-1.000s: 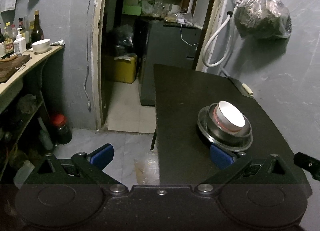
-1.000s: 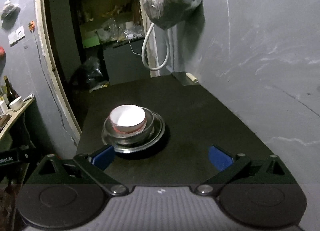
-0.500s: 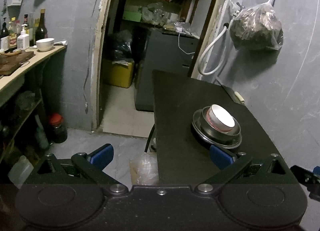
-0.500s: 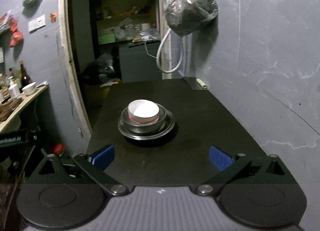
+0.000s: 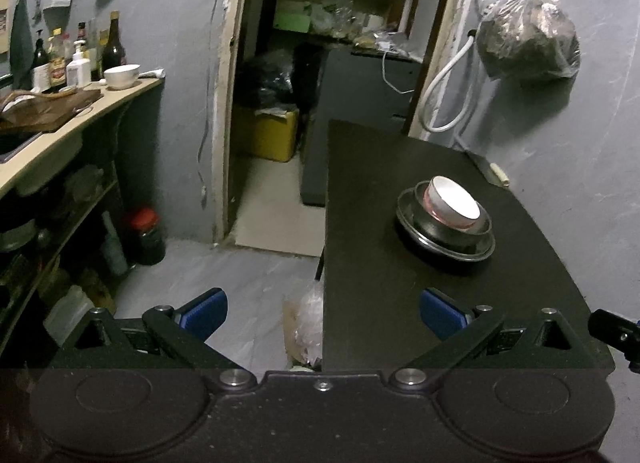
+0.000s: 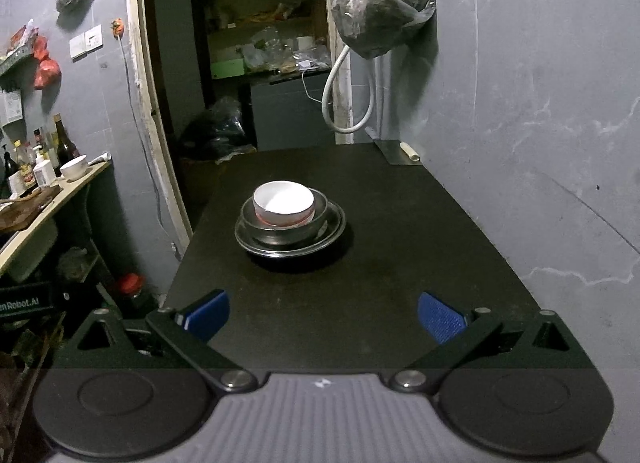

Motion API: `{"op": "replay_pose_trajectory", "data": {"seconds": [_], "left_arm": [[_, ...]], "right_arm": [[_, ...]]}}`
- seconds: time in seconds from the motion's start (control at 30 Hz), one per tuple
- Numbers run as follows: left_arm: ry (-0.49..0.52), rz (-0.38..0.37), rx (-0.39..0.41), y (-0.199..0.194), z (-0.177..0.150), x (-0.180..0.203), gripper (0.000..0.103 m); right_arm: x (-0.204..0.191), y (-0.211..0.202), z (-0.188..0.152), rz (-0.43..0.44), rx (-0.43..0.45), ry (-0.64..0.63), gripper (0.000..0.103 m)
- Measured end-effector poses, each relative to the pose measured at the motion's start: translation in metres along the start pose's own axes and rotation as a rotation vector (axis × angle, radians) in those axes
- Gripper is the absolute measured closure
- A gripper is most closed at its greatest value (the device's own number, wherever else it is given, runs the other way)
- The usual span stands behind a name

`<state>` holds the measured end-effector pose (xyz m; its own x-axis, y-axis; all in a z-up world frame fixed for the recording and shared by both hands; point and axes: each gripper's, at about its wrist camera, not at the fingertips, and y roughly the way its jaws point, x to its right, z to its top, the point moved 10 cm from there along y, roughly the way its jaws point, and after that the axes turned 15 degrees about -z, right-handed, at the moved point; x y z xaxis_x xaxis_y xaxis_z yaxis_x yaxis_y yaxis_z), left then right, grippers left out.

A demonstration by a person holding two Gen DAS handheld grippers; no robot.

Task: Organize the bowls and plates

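A white bowl with a red band (image 6: 283, 203) sits nested in a steel bowl (image 6: 316, 219), which rests on a steel plate (image 6: 256, 241), all stacked on the black table (image 6: 400, 263). The same stack shows in the left wrist view as white bowl (image 5: 454, 205) over steel plate (image 5: 444, 249). My right gripper (image 6: 323, 317) is open, well short of the stack, with nothing between its blue pads. My left gripper (image 5: 323, 313) is open too, over the table's left edge, holding nothing.
Another white bowl (image 5: 121, 75) stands on the wooden counter (image 5: 60, 135) at left with bottles (image 5: 113, 47) and a cutting board (image 5: 44, 113). A knife (image 6: 400, 153) lies at the table's far right corner. A filled plastic bag (image 6: 384, 3) hangs on the grey wall.
Both grippers have drawn back from the stack, which now looks smaller and farther away. The bowls and plate have not moved. Both grippers stayed open.
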<state>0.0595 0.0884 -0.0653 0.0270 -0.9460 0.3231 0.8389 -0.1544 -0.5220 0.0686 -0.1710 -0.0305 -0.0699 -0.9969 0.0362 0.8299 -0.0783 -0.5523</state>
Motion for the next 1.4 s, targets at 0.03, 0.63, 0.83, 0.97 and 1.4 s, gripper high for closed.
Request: {"op": "replay_pose_trajectory", "data": {"seconds": [0.03,0.63,0.83,0.97,1.4], "left_arm": [[0.001,0.006,0.0,0.0,0.0,0.001,0.001],[0.068,0.024,0.036,0.006,0.042,0.006,0.001],[0.15,-0.042,0.016,0.018,0.075,-0.011,0.001],[0.178,-0.071,-0.002,0.032,0.091,-0.019,0.001],[0.248,-0.164,0.004,0.049,0.076,-0.005,0.001]], "right_arm": [[0.002,0.002,-0.001,0.003,-0.003,0.004,0.0],[0.009,0.026,0.016,-0.006,0.015,0.113,0.0],[-0.008,0.031,0.028,-0.089,0.005,0.177,0.0],[-0.021,0.032,0.023,-0.106,-0.017,0.19,0.0],[-0.027,0.012,0.024,-0.183,0.043,0.099,0.0]]}}
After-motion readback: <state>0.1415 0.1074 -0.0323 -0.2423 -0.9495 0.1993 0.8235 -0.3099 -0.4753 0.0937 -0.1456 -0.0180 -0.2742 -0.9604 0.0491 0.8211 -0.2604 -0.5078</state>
